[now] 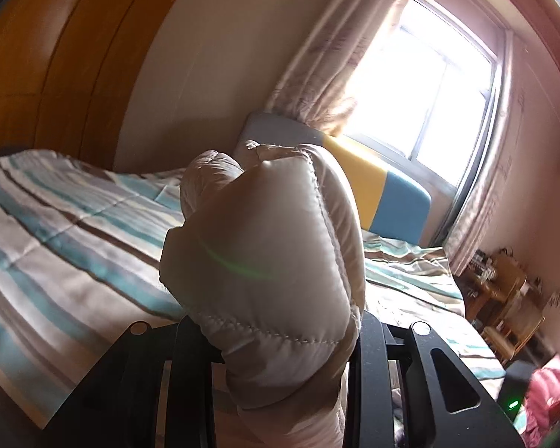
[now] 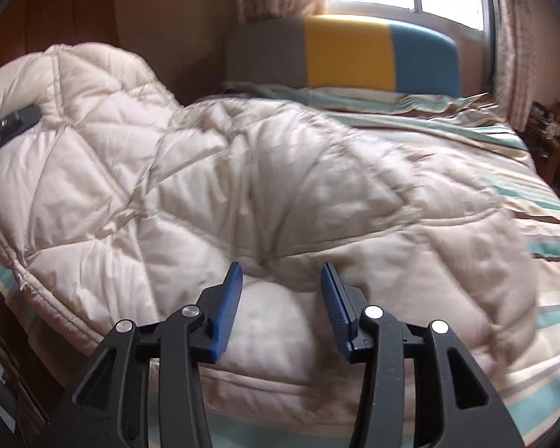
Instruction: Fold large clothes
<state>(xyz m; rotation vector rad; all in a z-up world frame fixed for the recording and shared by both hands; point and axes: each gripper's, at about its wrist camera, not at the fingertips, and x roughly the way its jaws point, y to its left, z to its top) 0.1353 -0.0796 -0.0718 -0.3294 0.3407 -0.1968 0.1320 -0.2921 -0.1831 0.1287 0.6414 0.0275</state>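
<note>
A cream quilted down coat (image 2: pixel 242 186) lies spread over the striped bed (image 2: pixel 541 201). My left gripper (image 1: pixel 280 339) is shut on a bunched edge of the coat (image 1: pixel 265 239), which fills the middle of the left wrist view and hides the fingertips. The left gripper also shows at the far left of the right wrist view (image 2: pixel 7 127), lifting the coat's left part. My right gripper (image 2: pixel 282 283) is open, its blue pads (image 2: pixel 226 310) just above the coat's near edge, touching nothing that I can see.
A headboard in grey, yellow and blue (image 2: pixel 347 52) stands below a bright window (image 1: pixel 429 86) with curtains. A wooden wardrobe (image 1: pixel 37 56) is at the left. Wooden furniture (image 1: pixel 504 291) and pink cloth (image 1: pixel 548 392) are at the right of the bed.
</note>
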